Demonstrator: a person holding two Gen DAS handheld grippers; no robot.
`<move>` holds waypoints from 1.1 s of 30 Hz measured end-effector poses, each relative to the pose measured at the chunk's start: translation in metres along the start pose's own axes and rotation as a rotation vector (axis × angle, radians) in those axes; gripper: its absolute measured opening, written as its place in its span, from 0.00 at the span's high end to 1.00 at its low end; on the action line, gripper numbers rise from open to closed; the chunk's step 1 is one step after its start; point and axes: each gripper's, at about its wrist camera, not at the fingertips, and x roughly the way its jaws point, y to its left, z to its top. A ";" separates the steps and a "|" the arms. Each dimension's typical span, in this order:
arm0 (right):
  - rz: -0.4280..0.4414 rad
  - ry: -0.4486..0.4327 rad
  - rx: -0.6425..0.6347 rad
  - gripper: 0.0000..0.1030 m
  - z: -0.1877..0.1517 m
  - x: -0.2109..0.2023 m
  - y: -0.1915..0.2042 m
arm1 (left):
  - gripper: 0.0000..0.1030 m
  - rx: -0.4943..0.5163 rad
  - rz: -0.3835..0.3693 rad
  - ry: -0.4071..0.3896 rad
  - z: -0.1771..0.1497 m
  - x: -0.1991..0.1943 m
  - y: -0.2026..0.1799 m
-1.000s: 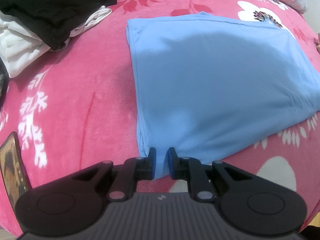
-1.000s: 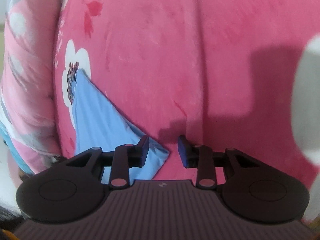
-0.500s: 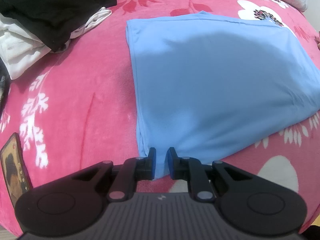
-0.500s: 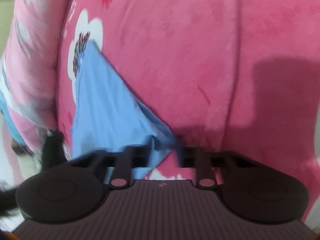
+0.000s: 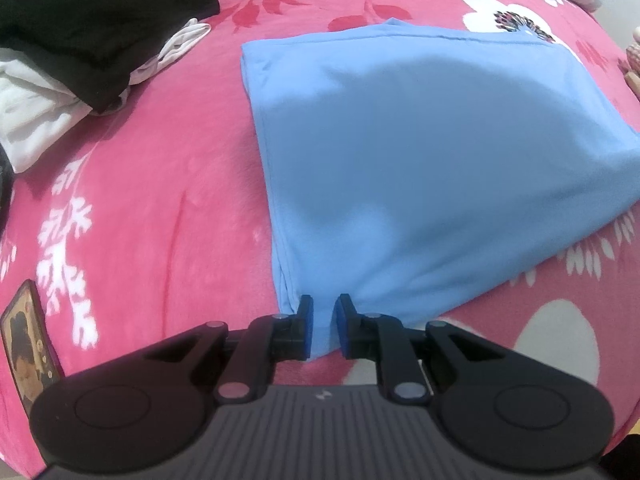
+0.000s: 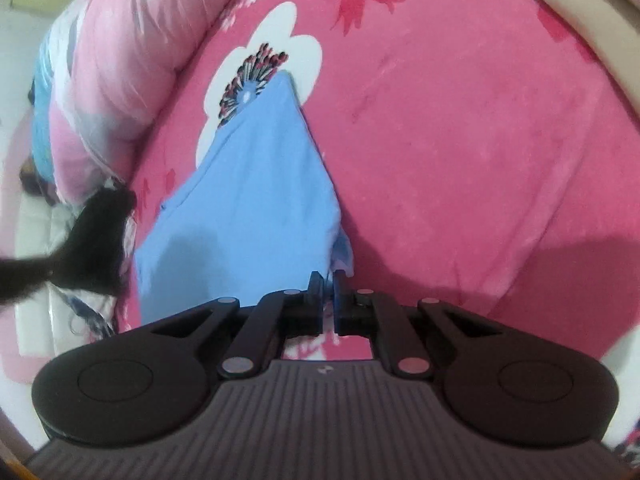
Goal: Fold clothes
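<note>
No brand, label or writing can be read anywhere, and no container shows. The blue garment [image 5: 420, 168] lies folded flat on the pink flowered blanket [image 5: 140, 200] of the bed, its far corner over a white flower print [image 6: 280, 36]. The left claw [image 5: 323, 320] pinches the garment's near corner, the cloth bunched between its blue pads with a narrow gap around it. The right claw [image 6: 328, 294] is clamped tight on another corner of the same garment [image 6: 248, 184], its pads nearly meeting. Toward the bed's far left corner sits a pile of black clothing [image 5: 88, 28] on white clothing [image 5: 36, 120]. A small picture card [image 5: 28, 344] lies at the near left edge.
</note>
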 end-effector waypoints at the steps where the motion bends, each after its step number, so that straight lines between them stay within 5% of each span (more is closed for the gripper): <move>1: -0.019 0.014 -0.006 0.98 0.001 0.003 -0.001 | 0.85 0.004 -0.001 0.001 0.000 0.000 0.000; 8: -0.182 0.123 -0.084 0.97 0.001 0.030 -0.008 | 0.85 0.027 -0.001 0.009 0.001 -0.001 -0.001; 12: -0.235 0.110 -0.155 0.90 0.002 0.028 0.007 | 0.86 0.055 0.008 0.013 0.002 -0.001 -0.004; 14: -0.303 0.087 -0.215 0.82 0.000 0.019 0.015 | 0.84 0.083 0.026 0.017 0.003 -0.003 -0.008; 18: -0.426 -0.055 -0.336 0.81 0.004 -0.012 0.027 | 0.76 0.110 0.076 -0.004 0.002 -0.017 -0.016; 20: -0.382 -0.094 -0.442 0.81 0.009 -0.010 0.047 | 0.73 0.124 0.102 -0.037 0.001 -0.029 -0.021; 25: -0.137 -0.015 -0.690 0.85 0.022 0.053 0.102 | 0.72 0.168 0.105 -0.041 -0.001 -0.031 -0.032; 29: -0.145 -0.032 -0.623 0.86 0.056 0.088 0.084 | 0.70 0.180 0.115 0.009 -0.005 -0.014 -0.035; 33: -0.199 -0.186 -0.371 0.88 0.104 0.076 0.048 | 0.68 0.135 0.130 0.020 -0.012 -0.017 -0.028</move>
